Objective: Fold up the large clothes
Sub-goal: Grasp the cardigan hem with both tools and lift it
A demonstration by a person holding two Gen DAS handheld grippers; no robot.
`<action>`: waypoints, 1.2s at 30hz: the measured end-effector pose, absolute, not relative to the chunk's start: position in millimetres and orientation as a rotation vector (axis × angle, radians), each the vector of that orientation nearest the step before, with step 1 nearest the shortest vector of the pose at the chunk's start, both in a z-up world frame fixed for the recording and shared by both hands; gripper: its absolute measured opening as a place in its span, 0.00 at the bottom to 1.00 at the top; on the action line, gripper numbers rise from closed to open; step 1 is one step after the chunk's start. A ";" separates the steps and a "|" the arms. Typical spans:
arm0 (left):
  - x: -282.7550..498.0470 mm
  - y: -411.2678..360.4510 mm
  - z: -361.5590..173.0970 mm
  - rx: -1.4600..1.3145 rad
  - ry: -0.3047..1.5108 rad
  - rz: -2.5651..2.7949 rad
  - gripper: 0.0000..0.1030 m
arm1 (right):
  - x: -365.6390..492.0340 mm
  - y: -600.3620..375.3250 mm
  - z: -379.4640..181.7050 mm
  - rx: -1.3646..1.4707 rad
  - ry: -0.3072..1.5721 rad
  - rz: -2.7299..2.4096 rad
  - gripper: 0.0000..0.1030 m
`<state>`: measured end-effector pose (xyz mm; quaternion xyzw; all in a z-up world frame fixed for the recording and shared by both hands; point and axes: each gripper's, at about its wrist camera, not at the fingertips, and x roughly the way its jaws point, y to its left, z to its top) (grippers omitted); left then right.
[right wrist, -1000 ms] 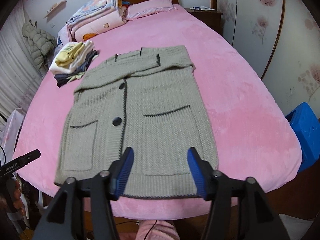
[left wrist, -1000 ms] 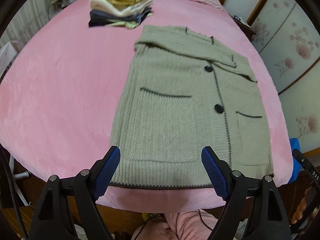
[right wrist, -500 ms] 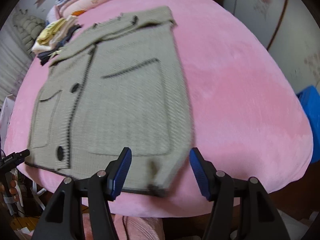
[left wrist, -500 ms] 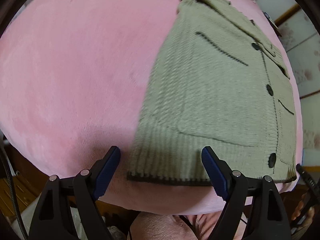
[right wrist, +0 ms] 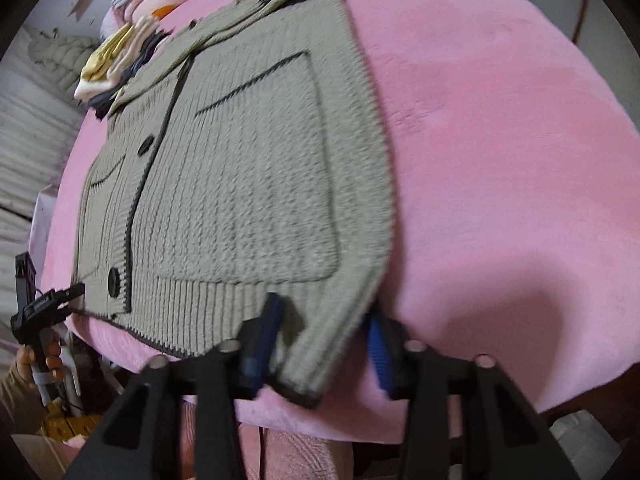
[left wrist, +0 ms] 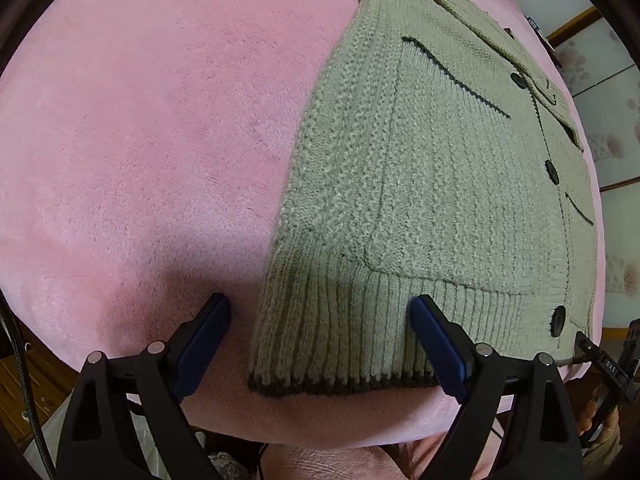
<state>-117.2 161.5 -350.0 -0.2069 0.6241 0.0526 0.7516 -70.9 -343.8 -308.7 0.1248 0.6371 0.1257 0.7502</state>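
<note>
Knit cardigan (left wrist: 420, 184) flat on pink bed (left wrist: 140, 140), both grippers down at its hem corners.

Cardigan lies buttoned, front up, filling right half of left wrist view and centre-left of right wrist view; dark-edged ribbed hem at bed's near edge. Left gripper (left wrist: 320, 344), lower centre: jaws have just been opening, wide apart, straddling one hem corner, blue pads not pressing the knit. Right gripper (right wrist: 324, 340), lower centre: jaws have just been closing, the other hem corner bunched between them; pad contact blurred, cannot tell if clamped. Folded clothes stack (right wrist: 116, 60) upper left, beyond the collar.
</note>
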 end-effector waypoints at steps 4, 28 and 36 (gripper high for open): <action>-110.6 154.4 -351.2 -0.421 1.394 0.134 0.86 | -70.2 -335.1 -307.8 0.249 1.414 0.286 0.10; -32.9 136.9 -163.2 -0.679 1.232 0.072 0.08 | -14.3 -327.4 -124.8 0.220 1.158 0.361 0.06; 41.9 172.7 -101.5 -0.855 1.070 0.088 0.08 | 65.5 -346.4 -84.6 0.364 1.053 0.372 0.06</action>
